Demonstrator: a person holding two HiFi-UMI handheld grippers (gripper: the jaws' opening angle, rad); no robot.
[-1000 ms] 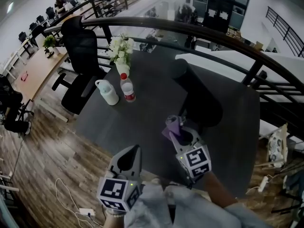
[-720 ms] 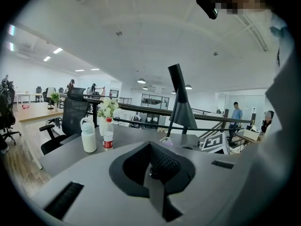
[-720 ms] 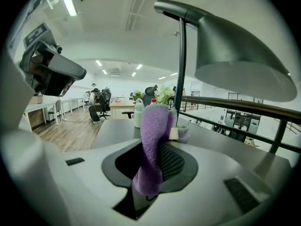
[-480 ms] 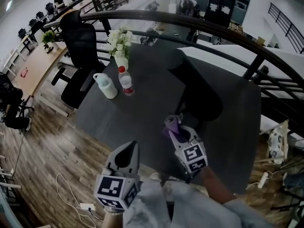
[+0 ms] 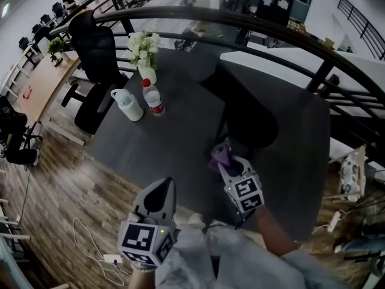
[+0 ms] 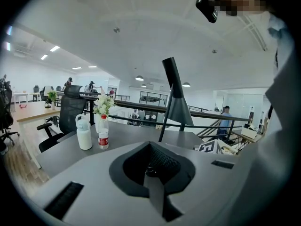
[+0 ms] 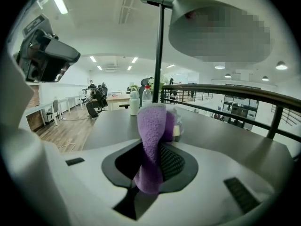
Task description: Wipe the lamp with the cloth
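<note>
The lamp has a black cone shade (image 5: pixel 248 114) over the dark table (image 5: pixel 174 143). In the right gripper view its thin pole (image 7: pixel 160 55) rises straight ahead and the shade (image 7: pixel 188 8) hangs overhead. My right gripper (image 5: pixel 224 162) (image 7: pixel 153 161) is shut on the purple cloth (image 5: pixel 221 154) (image 7: pixel 153 131), which sticks up from the jaws just short of the shade's near edge. My left gripper (image 5: pixel 162 188) (image 6: pixel 150 171) is shut and holds nothing; it hovers at the table's near edge, with the lamp (image 6: pixel 176 102) ahead to its right.
A white jug (image 5: pixel 127 105), a red-capped water bottle (image 5: pixel 151 97) and a vase of white flowers (image 5: pixel 142 52) stand at the table's far left. A black office chair (image 5: pixel 96 53) is beyond them. A dark railing (image 5: pixel 289 35) curves behind the table.
The head view has shifted a little, so the table things sit higher and more to the left. Both grippers keep about the same places, and the cloth stays clamped.
</note>
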